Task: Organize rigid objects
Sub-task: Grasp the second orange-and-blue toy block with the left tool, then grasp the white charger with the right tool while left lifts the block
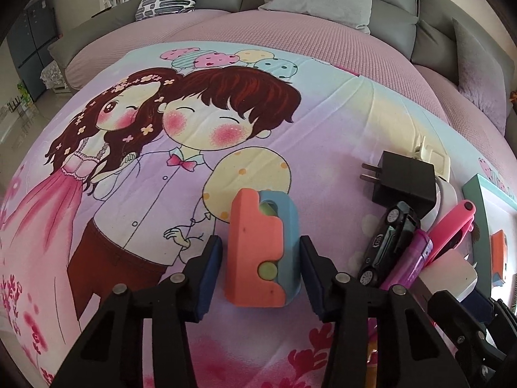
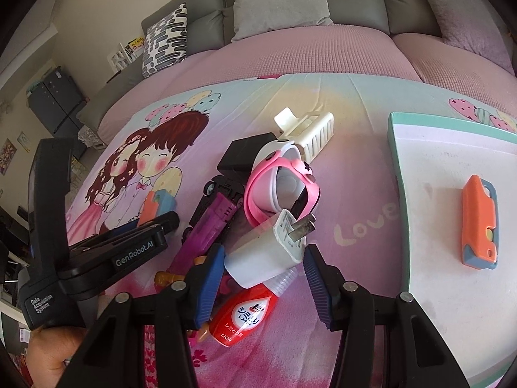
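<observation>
The left gripper's [image 1: 261, 260] fingers [image 1: 210, 274] bracket an orange-and-blue toy [image 1: 261, 245], grip uncertain; the right gripper's [image 2: 263, 286] flank a white charger [image 2: 265, 255], apparently unclamped. One matching toy [image 2: 480, 223] lies on the tray [image 2: 452, 291]; the pile beside the tray remains unsorted.

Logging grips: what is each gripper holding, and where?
Left gripper: jaws flank the orange-blue toy by its long sides. Right gripper: the white charger body. Pressing cannot be told.

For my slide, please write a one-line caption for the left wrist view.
Left hand-held gripper straddles an orange-and-blue toy block on a cartoon bedsheet.
</observation>
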